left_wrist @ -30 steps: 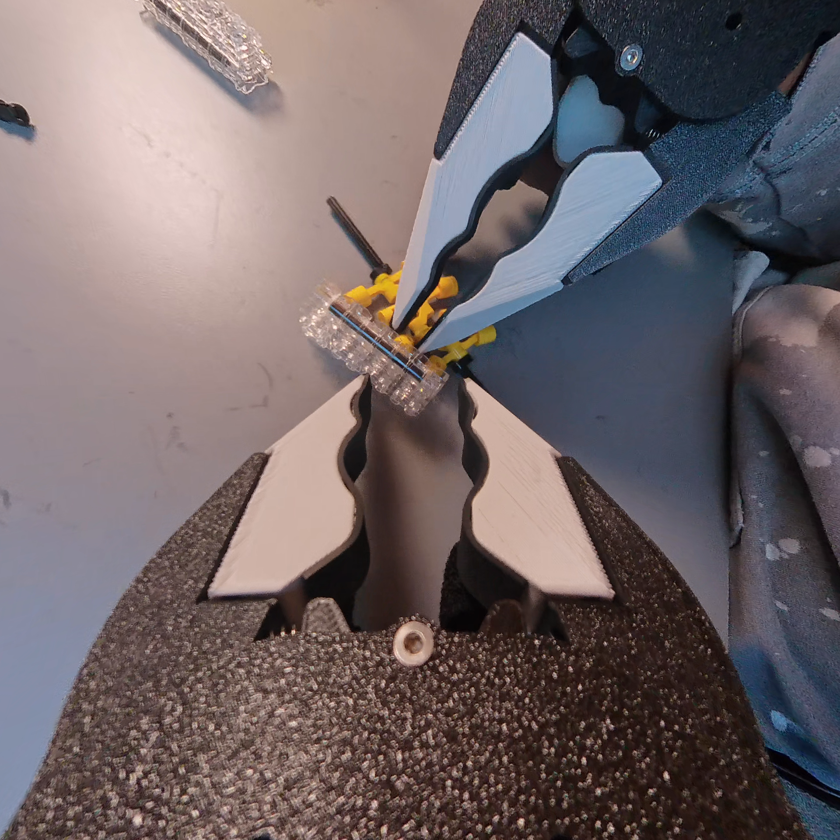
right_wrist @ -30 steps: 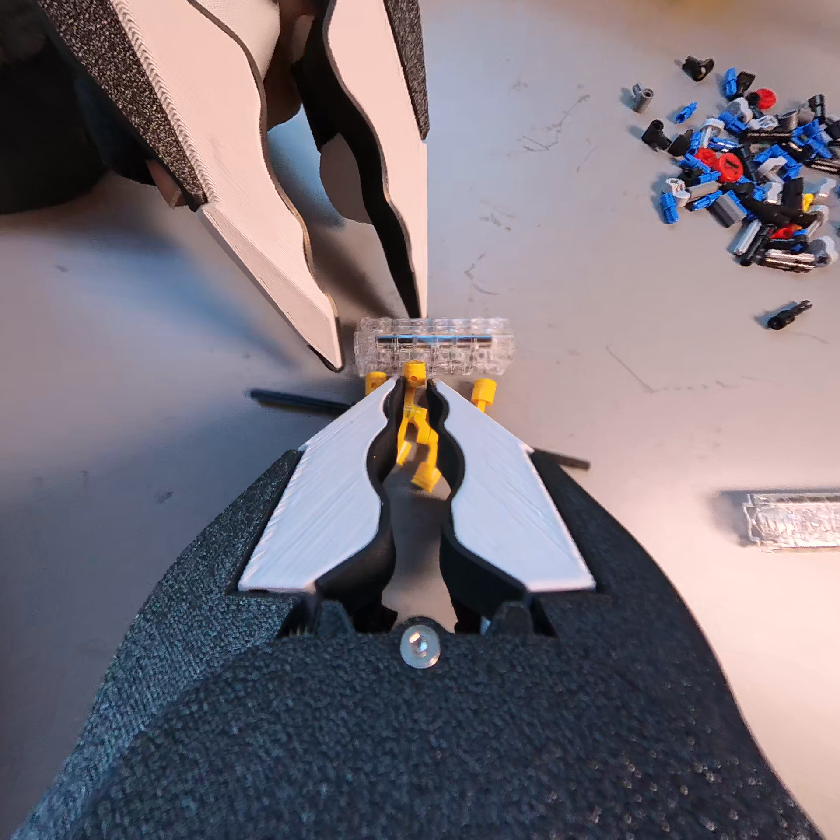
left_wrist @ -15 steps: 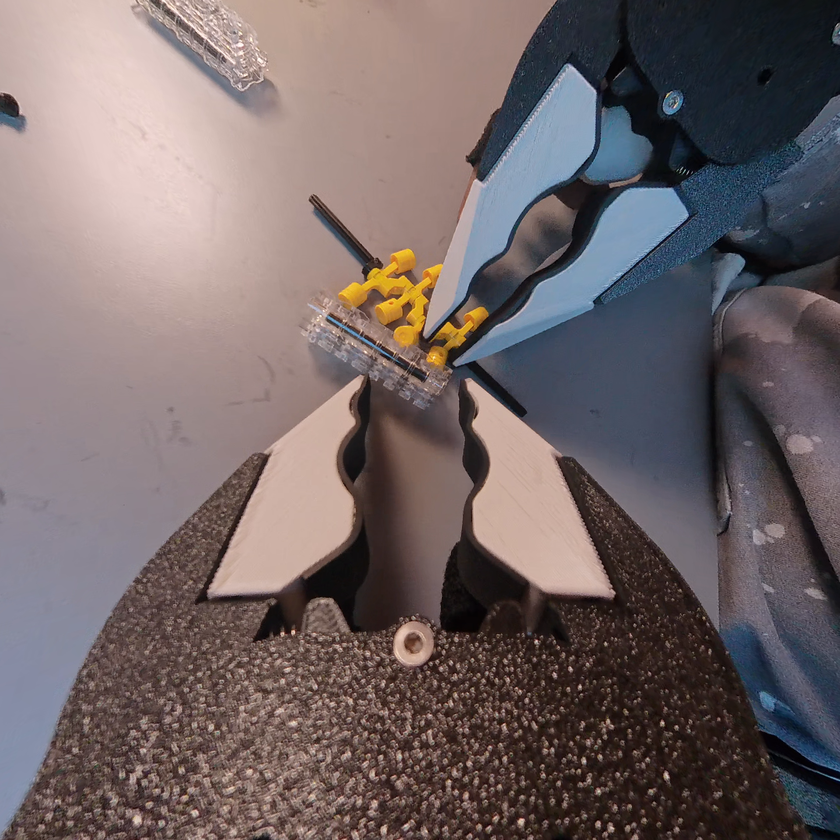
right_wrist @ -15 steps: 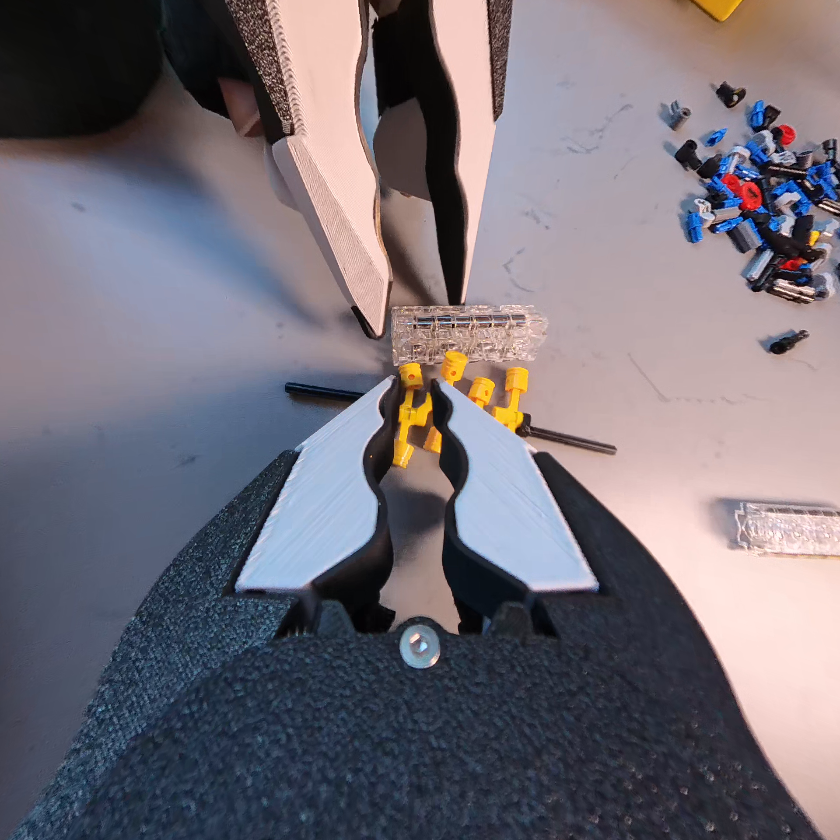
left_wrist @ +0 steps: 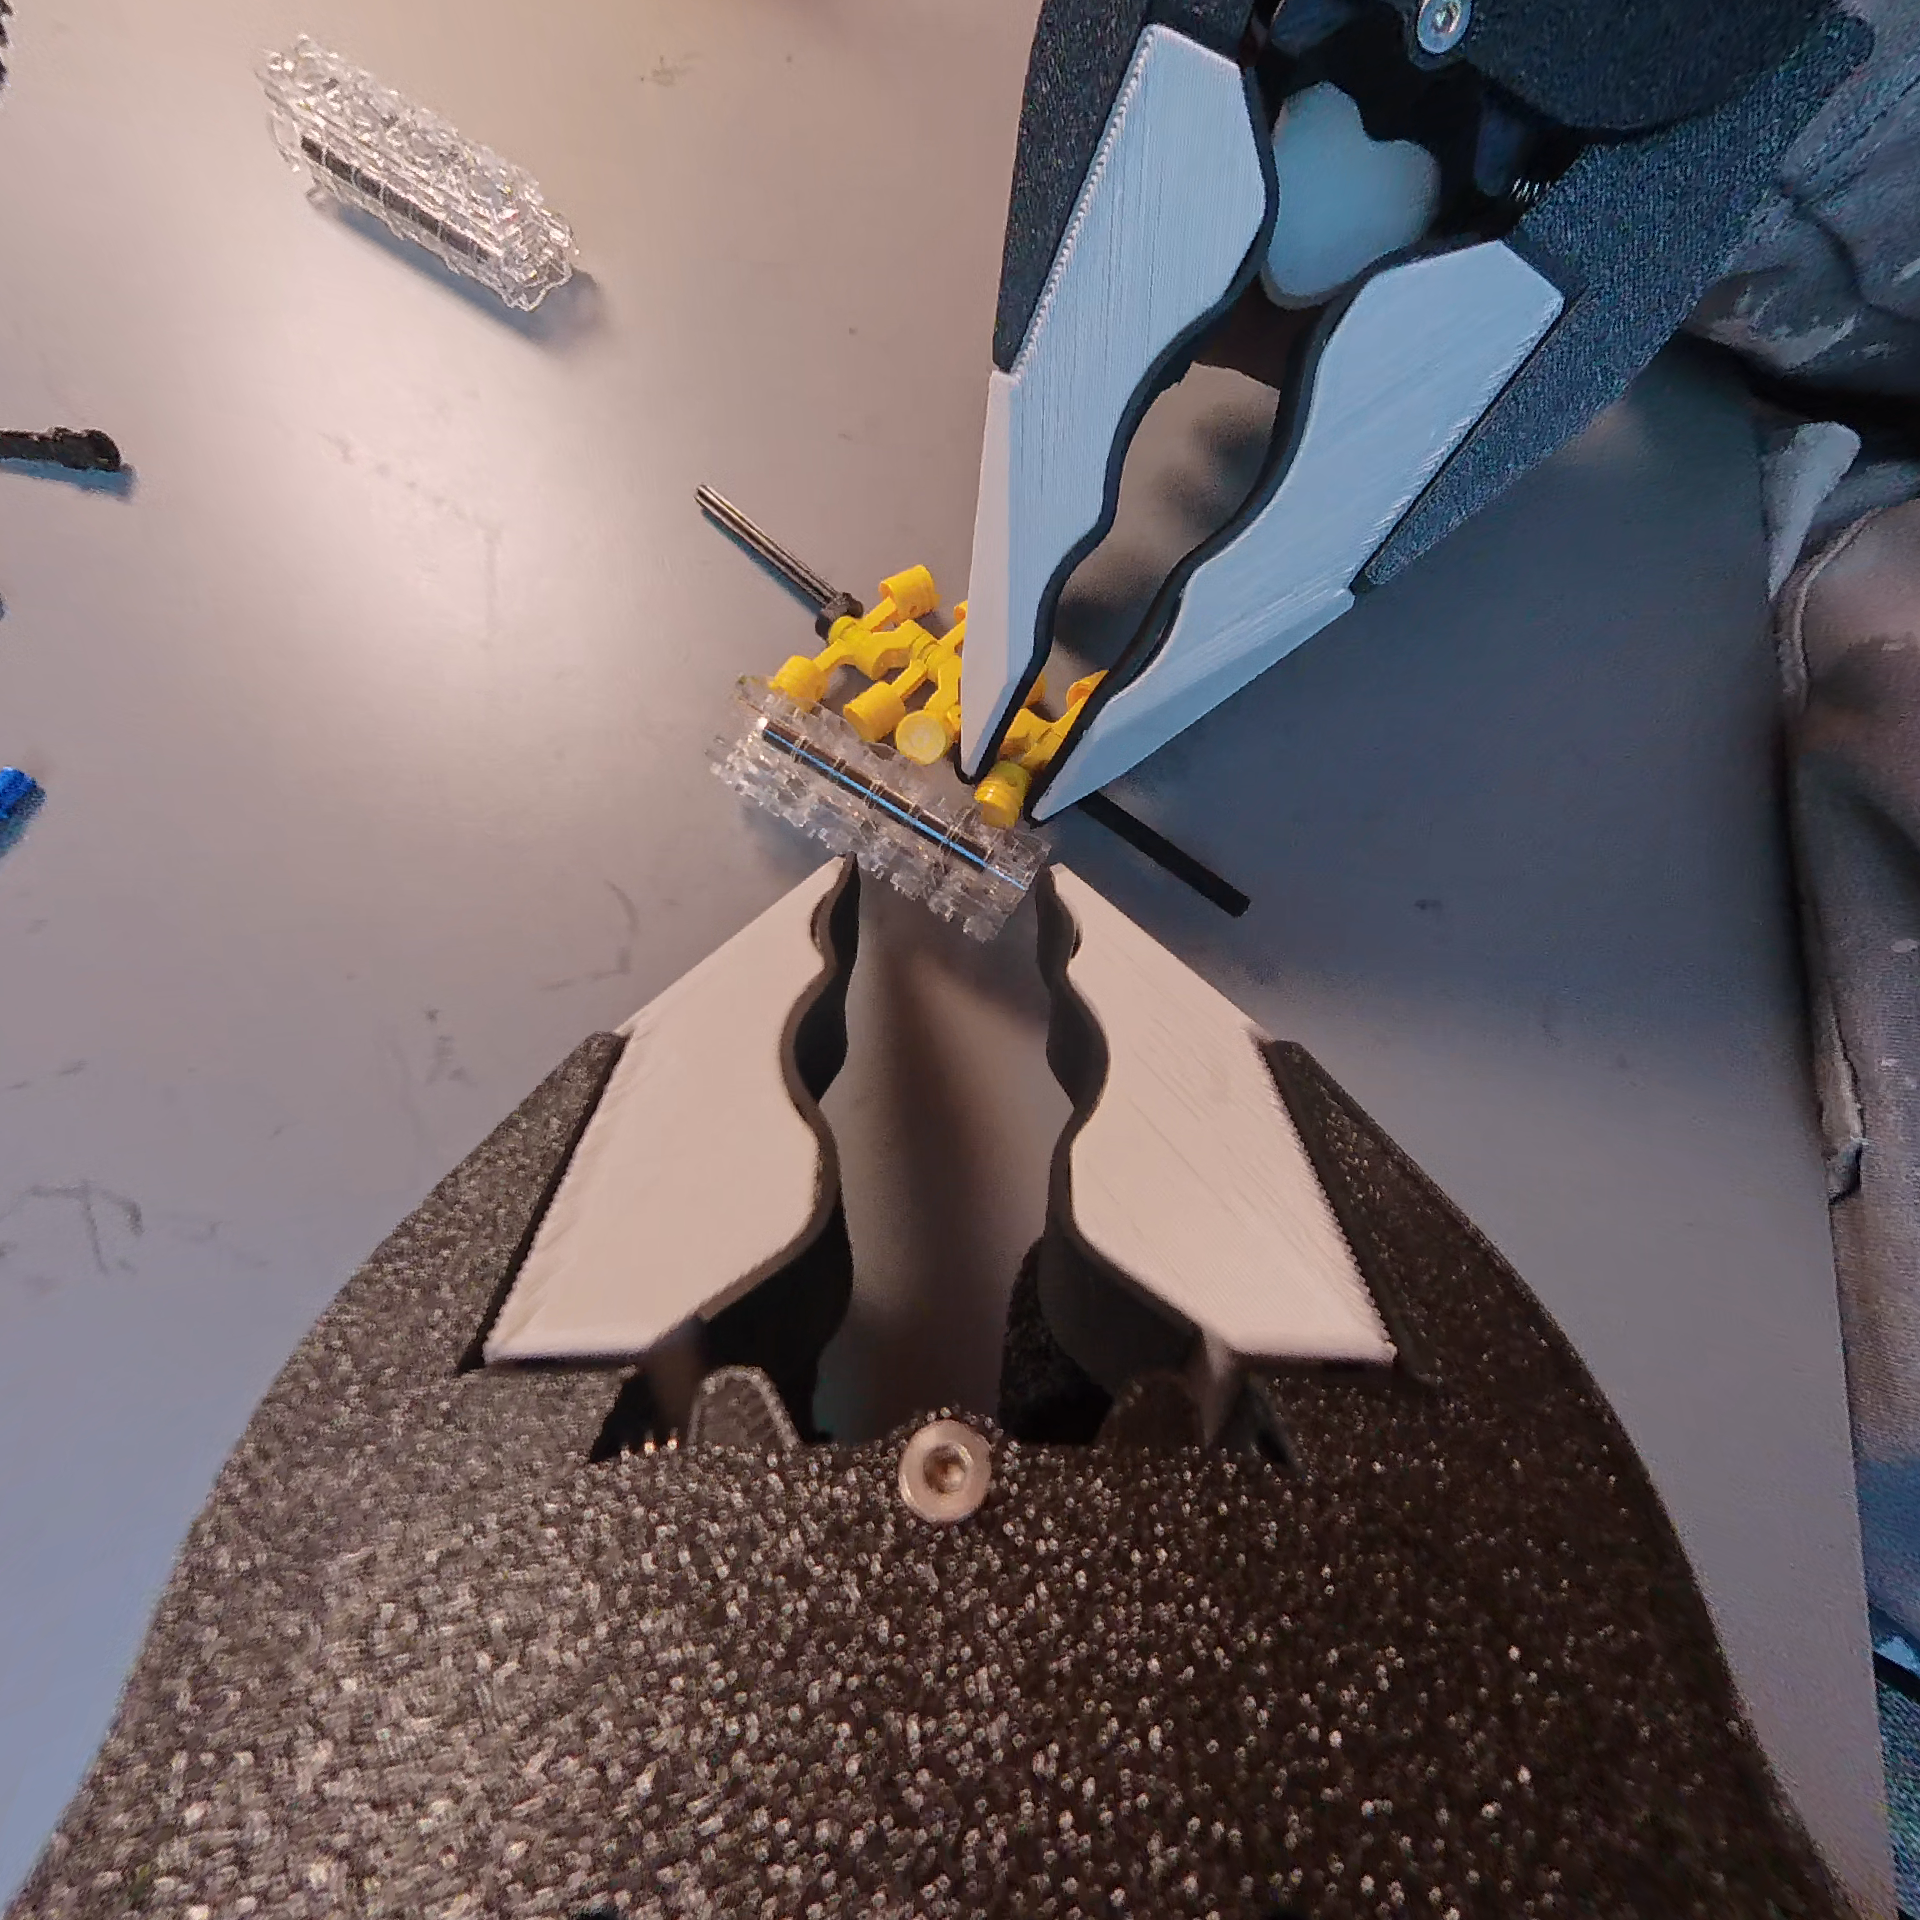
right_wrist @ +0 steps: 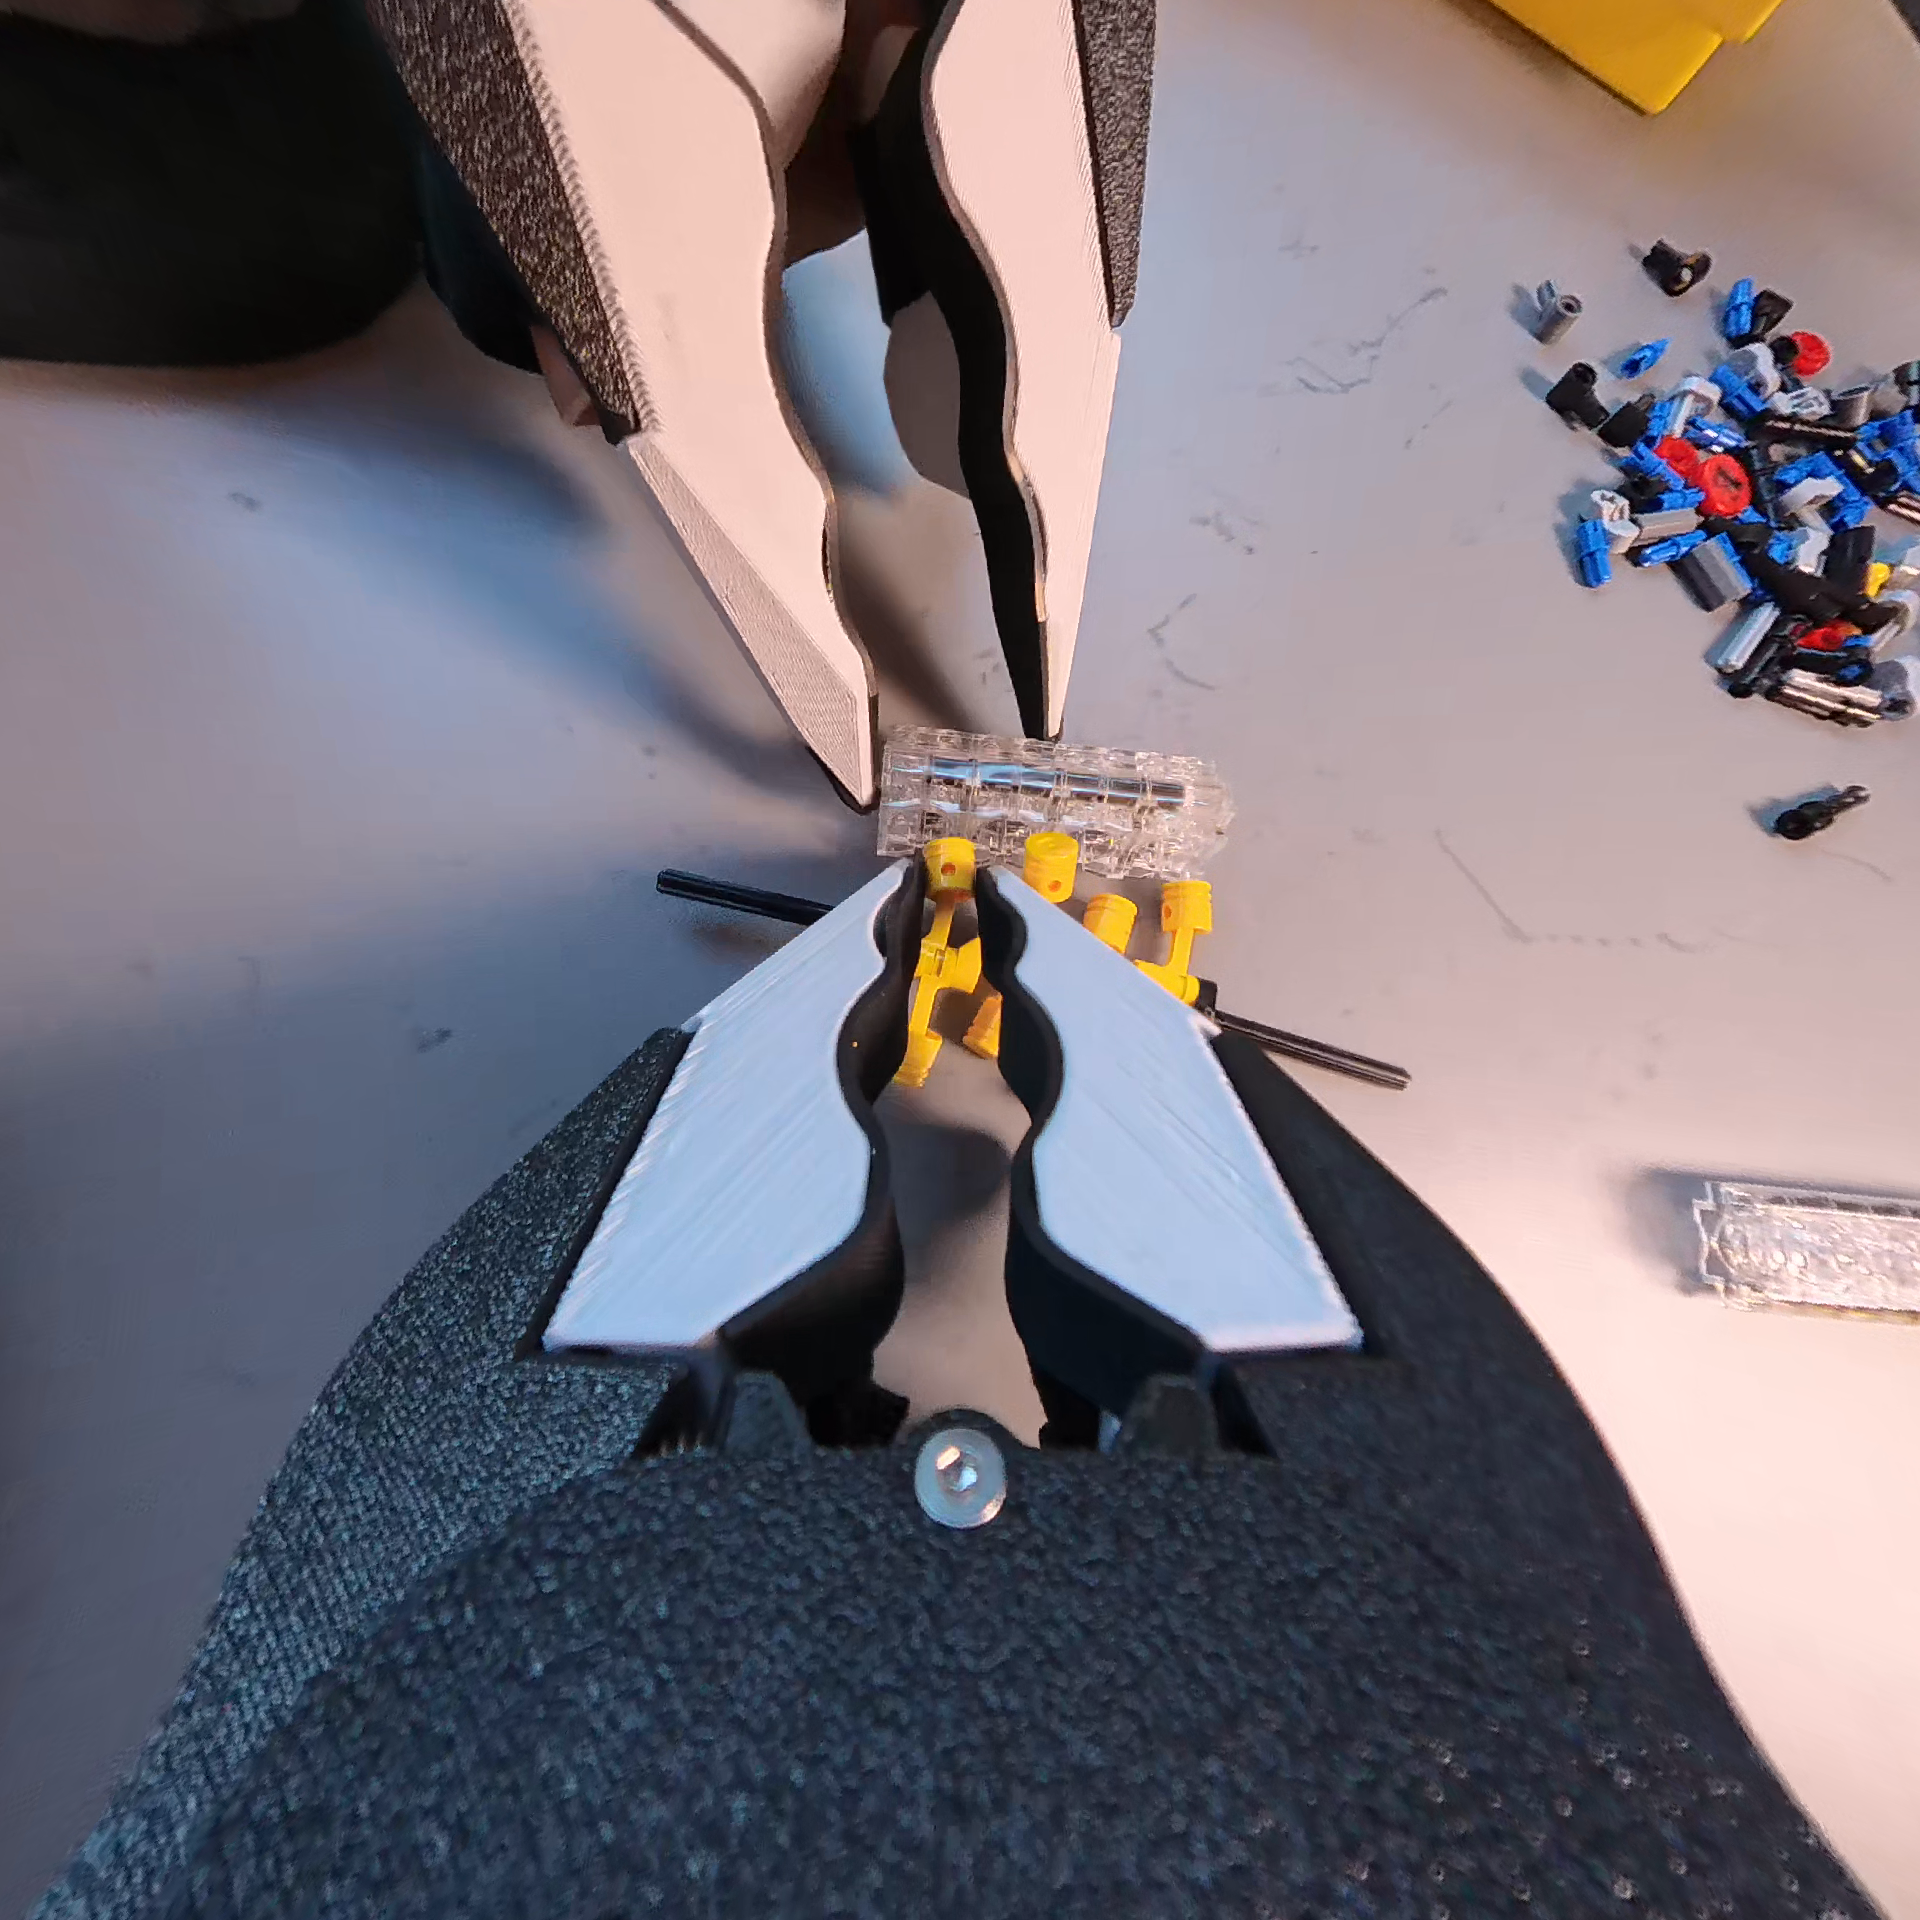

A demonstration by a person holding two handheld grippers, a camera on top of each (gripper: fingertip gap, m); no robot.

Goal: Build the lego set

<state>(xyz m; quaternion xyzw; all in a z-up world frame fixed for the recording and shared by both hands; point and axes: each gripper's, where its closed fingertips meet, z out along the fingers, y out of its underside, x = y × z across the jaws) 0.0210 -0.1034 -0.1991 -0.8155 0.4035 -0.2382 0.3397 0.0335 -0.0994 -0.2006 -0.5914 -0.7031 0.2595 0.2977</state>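
A clear lego block (left_wrist: 883, 821) lies on the grey table (left_wrist: 312, 935). Several yellow pistons (left_wrist: 883, 665) on a black axle (left_wrist: 774, 551) lie against its far side. My right gripper (left_wrist: 1006, 795) comes in from the upper right and is shut on the end piston (right_wrist: 948, 868), whose head is at the clear block (right_wrist: 1055, 805). My left gripper (left_wrist: 945, 878) is open, with its fingertips at the block's near side. In the right wrist view it (right_wrist: 951, 769) reaches down from the top to the block's left end.
A second clear block (left_wrist: 416, 171) lies farther off and also shows in the right wrist view (right_wrist: 1813, 1252). A pile of small blue, black, red and grey pieces (right_wrist: 1766, 499) is at the right, with a black pin (right_wrist: 1818, 810) and a yellow box corner (right_wrist: 1621, 42). A person's sleeve (left_wrist: 1849, 935) is at the right. Less than 4 cm separates the two grippers' tips. The black pin (right_wrist: 1818, 810) is about 20 centimetres from both grippers' fingertips. Seen from the left wrist view (left_wrist: 53, 445) as well.
My right gripper drew back a little with the pistons, then came up to the clear block again, now shut on the end piston. My left gripper stayed open at the block.
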